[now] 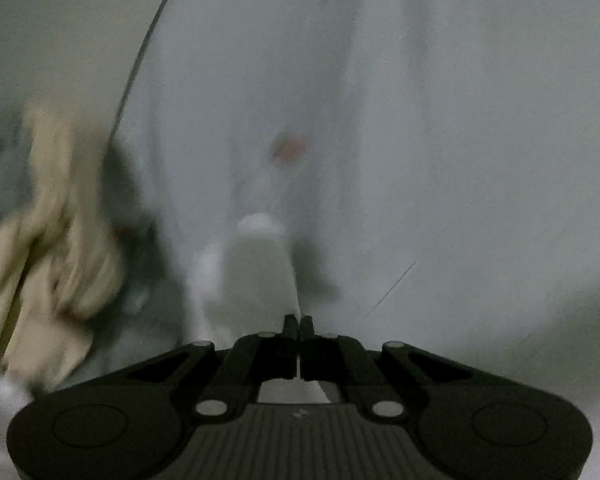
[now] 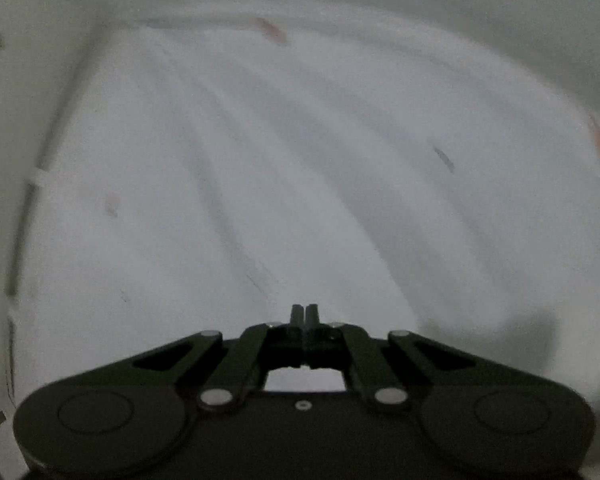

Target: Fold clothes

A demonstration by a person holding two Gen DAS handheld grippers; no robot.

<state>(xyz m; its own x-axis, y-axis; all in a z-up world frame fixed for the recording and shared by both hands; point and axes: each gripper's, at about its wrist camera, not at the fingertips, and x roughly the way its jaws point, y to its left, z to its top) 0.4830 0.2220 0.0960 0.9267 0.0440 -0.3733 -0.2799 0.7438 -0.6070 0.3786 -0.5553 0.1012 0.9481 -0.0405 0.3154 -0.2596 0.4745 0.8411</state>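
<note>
On my left I see a crumpled beige cloth garment (image 1: 48, 236), blurred, lying on the pale grey worktop (image 1: 480, 160) well to the left of the left gripper (image 1: 299, 322). That gripper's jaws are pressed together, and a thin fold of white fabric (image 1: 258, 264) rises straight ahead from between them, so I judge it is pinched there. The fold's long axis runs away from the jaws, along the line of the fingers.

Moving right, the right gripper (image 2: 305, 312) also has its jaws drawn together; whether any cloth sits between them I cannot tell. Ahead of it spreads a wide white garment (image 2: 260, 168), smeared by motion, its ridges running away and to the left.

I judge the left gripper the nearer one to the beige piece, which lies off to its left side.
</note>
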